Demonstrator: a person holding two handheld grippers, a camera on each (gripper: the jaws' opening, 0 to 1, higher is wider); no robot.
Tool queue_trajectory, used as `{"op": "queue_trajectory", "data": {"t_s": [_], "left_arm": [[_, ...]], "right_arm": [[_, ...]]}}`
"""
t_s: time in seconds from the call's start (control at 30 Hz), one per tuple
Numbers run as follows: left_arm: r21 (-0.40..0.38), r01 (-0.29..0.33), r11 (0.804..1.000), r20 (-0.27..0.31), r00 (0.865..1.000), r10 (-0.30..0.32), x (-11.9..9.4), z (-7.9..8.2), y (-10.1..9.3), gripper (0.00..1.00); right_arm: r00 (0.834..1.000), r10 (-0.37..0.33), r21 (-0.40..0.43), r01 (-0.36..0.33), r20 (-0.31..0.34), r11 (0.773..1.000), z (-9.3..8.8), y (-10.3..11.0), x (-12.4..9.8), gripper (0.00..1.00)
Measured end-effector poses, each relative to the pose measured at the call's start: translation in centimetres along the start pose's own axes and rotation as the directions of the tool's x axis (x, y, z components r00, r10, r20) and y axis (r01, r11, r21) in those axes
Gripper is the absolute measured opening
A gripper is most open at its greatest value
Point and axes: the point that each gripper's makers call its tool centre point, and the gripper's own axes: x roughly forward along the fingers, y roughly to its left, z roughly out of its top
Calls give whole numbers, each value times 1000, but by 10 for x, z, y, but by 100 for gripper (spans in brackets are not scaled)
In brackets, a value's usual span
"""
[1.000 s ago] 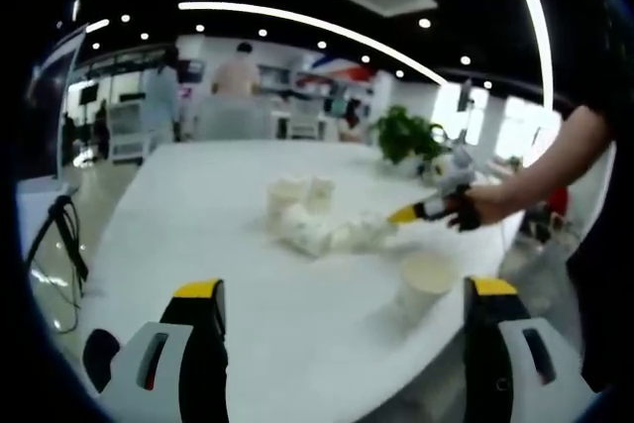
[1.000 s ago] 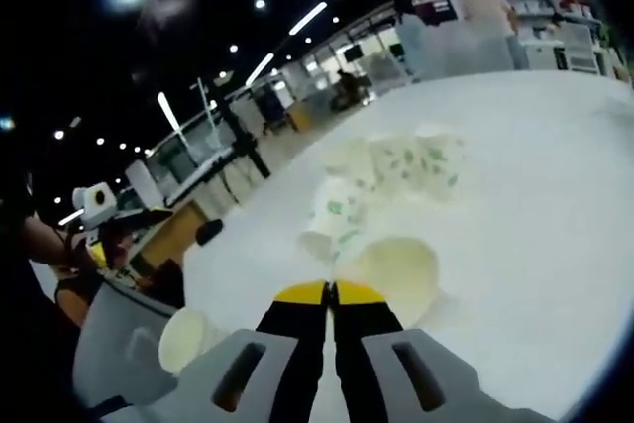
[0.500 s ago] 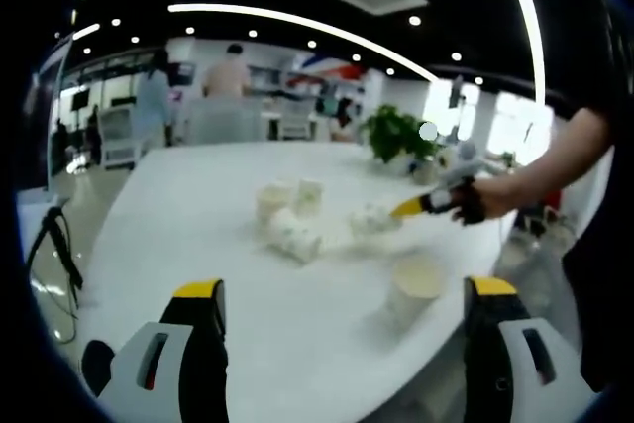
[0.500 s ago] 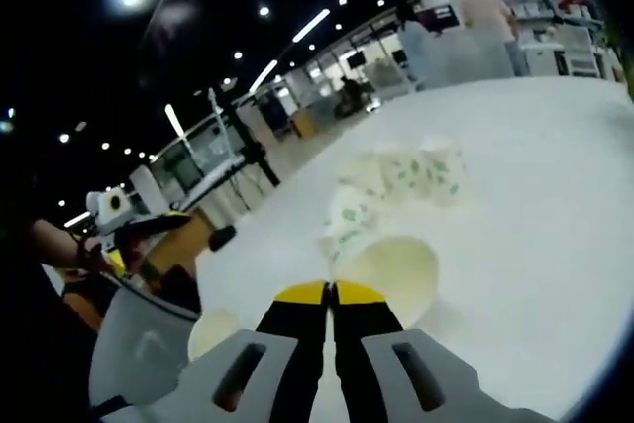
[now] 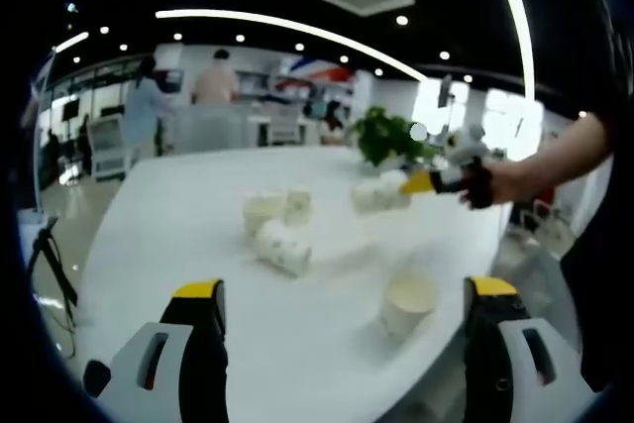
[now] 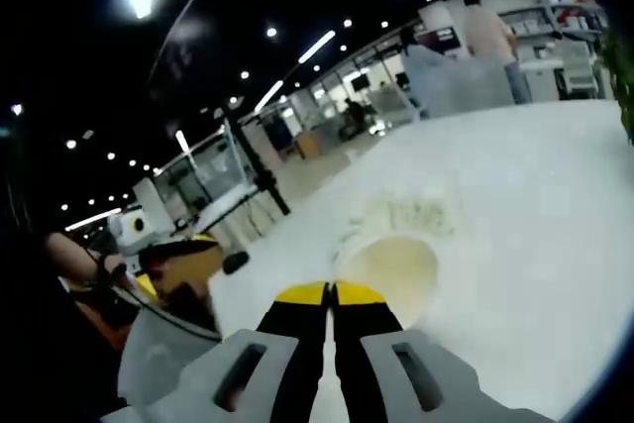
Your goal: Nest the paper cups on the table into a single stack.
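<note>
My left gripper [image 5: 345, 294] is open, its jaws wide apart low over the white table [image 5: 168, 215]. Just ahead of its right jaw a paper cup [image 5: 409, 302] stands upright. Further off, another cup [image 5: 280, 248] lies on its side, and two more cups [image 5: 263, 211] [image 5: 297, 201] stand behind it. My right gripper [image 5: 428, 181] comes in from the right, holding a green-patterned cup [image 5: 379, 194] above the table. In the right gripper view that gripper [image 6: 329, 291] is shut on the rim of this cup [image 6: 391, 264], whose mouth faces me. Blurred cups [image 6: 411, 213] lie beyond it.
A potted plant [image 5: 388, 136] stands at the table's far right edge. A person's forearm [image 5: 555, 160] reaches in behind the right gripper. People and desks stand far behind the table. The left gripper [image 6: 173, 250] shows left of the table edge [image 6: 248, 274].
The right gripper has lifted its cup off the table, up and away from the cluster of cups. The left gripper stays open.
</note>
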Motion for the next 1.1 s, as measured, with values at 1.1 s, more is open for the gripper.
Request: {"op": "queue_trajectory", "data": {"t_s": [1.1], "left_arm": [[-15, 10, 1000, 10, 1000, -10, 2, -4, -8, 100]], "right_arm": [[998, 63, -238, -67, -23, 969, 68, 63, -32, 0]]}}
